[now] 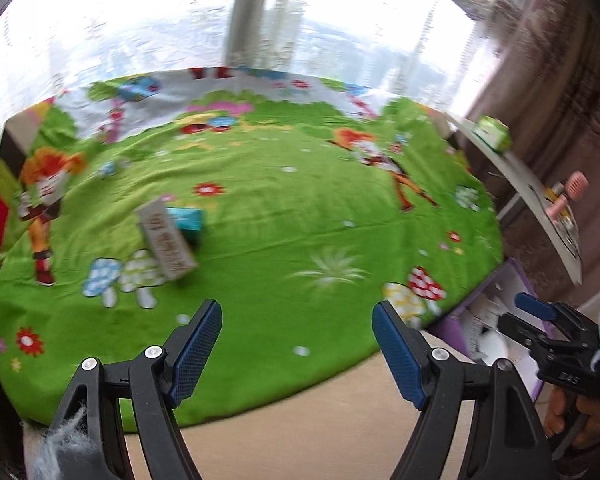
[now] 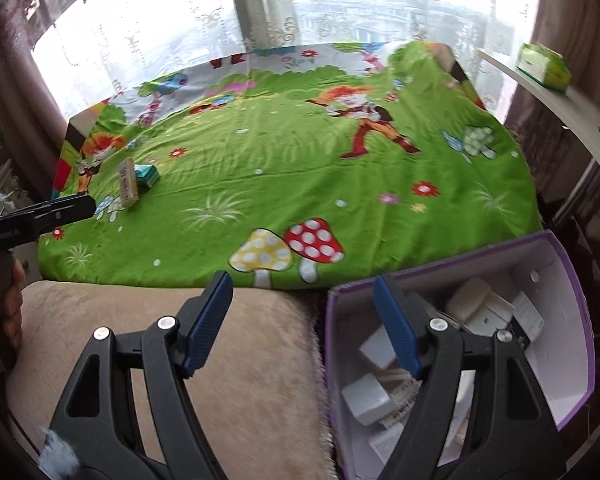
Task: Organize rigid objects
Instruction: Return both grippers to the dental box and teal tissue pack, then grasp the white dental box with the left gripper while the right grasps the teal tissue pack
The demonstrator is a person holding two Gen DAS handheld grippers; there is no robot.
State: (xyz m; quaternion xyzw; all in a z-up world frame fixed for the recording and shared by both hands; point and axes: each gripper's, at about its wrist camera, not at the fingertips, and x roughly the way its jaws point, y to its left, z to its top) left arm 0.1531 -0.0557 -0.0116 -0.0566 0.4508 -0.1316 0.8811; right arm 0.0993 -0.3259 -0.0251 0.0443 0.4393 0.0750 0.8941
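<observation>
A tall pale box [image 1: 167, 240] and a teal box [image 1: 186, 224] lean together on the green cartoon cloth [image 1: 280, 208] at the left; both show small in the right wrist view, the pale box [image 2: 127, 184] beside the teal box [image 2: 147, 176]. My left gripper [image 1: 298, 320] is open and empty above the cloth's near edge. My right gripper [image 2: 303, 292] is open and empty, above the left rim of a purple box [image 2: 572, 320] holding several white boxes [image 2: 366, 398]. The right gripper also appears in the left wrist view [image 1: 540, 316].
A beige cushion [image 2: 180, 340] lies in front of the cloth. A white shelf [image 2: 588, 112] at the right carries a green pack [image 2: 542, 62]; a pink item [image 1: 568, 196] lies on it too. Curtained windows stand behind the table.
</observation>
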